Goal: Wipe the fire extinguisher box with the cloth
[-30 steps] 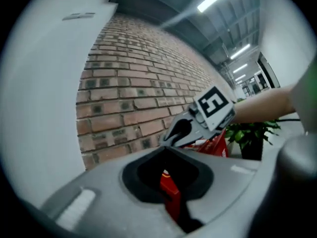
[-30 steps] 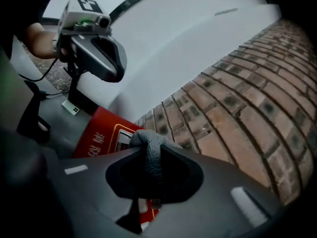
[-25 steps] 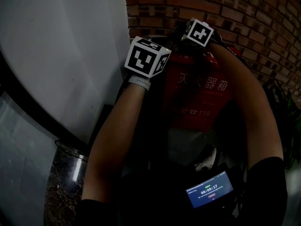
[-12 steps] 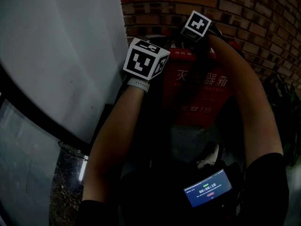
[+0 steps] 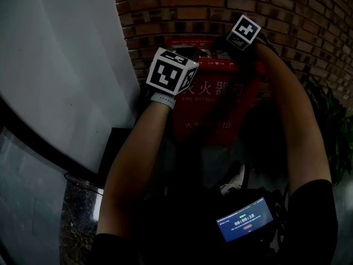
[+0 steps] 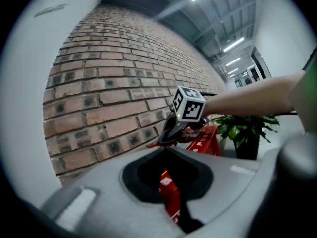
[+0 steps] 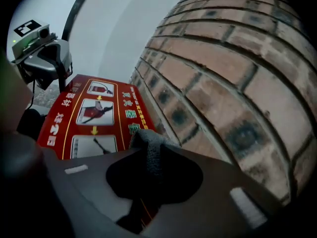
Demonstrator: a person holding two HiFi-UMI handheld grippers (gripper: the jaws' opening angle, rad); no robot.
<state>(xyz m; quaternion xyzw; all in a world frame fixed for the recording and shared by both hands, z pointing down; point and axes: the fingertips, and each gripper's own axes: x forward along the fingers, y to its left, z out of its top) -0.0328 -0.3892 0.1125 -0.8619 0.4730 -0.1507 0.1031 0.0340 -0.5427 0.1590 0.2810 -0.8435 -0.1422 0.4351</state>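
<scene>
The red fire extinguisher box (image 5: pixel 220 101) stands against a brick wall (image 5: pixel 182 15). In the right gripper view its top panel (image 7: pixel 94 113) shows white pictograms. A grey cloth (image 7: pixel 151 150) is pinched in my right gripper (image 7: pixel 146 135), which is shut on it at the top's back edge next to the bricks. From the head view, the right gripper (image 5: pixel 236 40) sits over the box's top right. My left gripper (image 5: pixel 185 57) hovers by the box's upper left corner. Its jaws (image 6: pixel 167 149) meet at the tips with nothing between them.
A white wall (image 5: pixel 66 54) runs along the left, close to the box. A potted green plant (image 6: pixel 245 130) stands to the right of the box. A small lit screen (image 5: pixel 245 220) hangs at the person's chest.
The right gripper has slid with the cloth farther back along the box's top, toward the bricks. The head view has tilted up. The left gripper has stayed by the box's corner.
</scene>
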